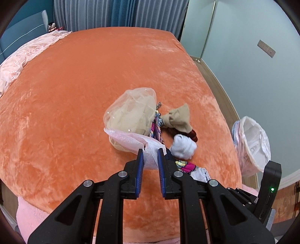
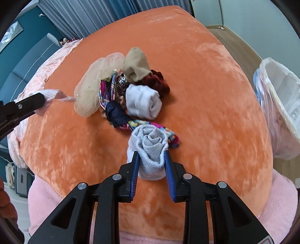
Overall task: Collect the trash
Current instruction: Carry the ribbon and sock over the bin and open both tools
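Note:
My left gripper is shut on a crumpled pinkish-white plastic wrapper, lifted off the orange bed. The right wrist view shows that gripper at the left edge with the wrapper trailing from it. My right gripper points down at the bed, both blue pads against a rolled grey sock. Just beyond lies a pile: a beige mesh bundle, a tan sock, a white sock roll, a dark red scrunchie, a navy piece and colourful cloth.
A bin with a white plastic liner stands on the floor to the right of the bed. A pink quilt lies along the bed's far left. Grey curtains hang behind. A pink blanket drapes over the near edge.

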